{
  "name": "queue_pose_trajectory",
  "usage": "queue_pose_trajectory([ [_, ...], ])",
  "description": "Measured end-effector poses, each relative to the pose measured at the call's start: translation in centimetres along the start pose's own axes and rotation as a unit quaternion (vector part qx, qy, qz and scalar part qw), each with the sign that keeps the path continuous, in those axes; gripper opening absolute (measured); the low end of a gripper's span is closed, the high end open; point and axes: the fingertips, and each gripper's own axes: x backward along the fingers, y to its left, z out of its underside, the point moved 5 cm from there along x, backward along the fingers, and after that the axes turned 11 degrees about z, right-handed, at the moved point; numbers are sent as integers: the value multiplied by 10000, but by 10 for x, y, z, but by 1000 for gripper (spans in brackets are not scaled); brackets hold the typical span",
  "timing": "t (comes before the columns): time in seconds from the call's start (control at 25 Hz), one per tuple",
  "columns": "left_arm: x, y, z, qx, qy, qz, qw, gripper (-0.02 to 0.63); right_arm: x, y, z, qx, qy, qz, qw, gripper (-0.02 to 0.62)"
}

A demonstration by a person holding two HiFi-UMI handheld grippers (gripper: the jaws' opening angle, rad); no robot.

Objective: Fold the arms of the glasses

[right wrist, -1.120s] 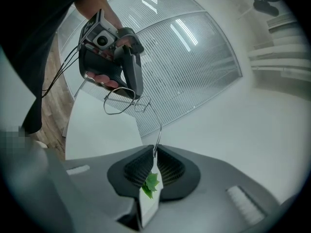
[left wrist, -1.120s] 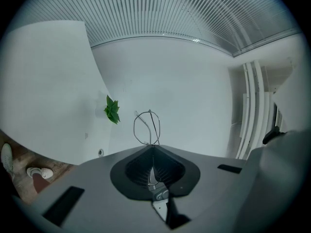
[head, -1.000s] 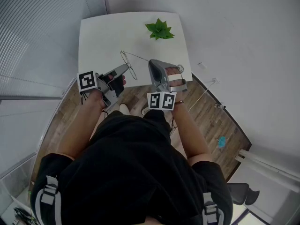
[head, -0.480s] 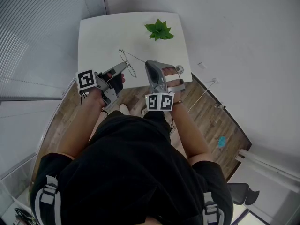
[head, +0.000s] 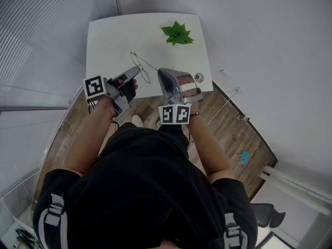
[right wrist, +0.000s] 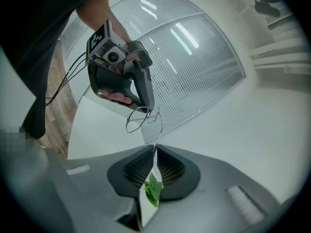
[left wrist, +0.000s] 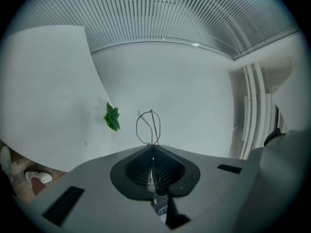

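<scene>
Two grippers meet over the near edge of the white table, each in one of the person's hands, with their marker cubes nearest the black-clad body. Below them, light shoes stand on the wooden floor at the table's near edge.

The left gripper points across toward the right one. Its own view shows its jaws pressed together on the thin wire frame of the glasses, with the wire running down between the pads and the lens rims standing just past the tips. The right gripper points away from the body and slightly down. In its view the jaws are nearly together at the tips, pinching the end of one slim arm of the glasses. That arm rises from the tips to the rims, which sit under the left gripper's nose.

From the head view the glasses hang in the air between the two grippers, just above the near edge of the table, with one arm stretched toward the right gripper.

At the near right corner lies a small round item, too small to identify. Further off, toward the far right corner, sits a green leafy plant, also visible in the left gripper view.
</scene>
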Motion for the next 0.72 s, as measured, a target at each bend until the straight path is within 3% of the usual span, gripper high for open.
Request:
queue_pose_trajectory([
  [0.72,-3,-4,3,88,-186,235,9995,12,9,17,-11,110,-289,-243,9992,46],
])
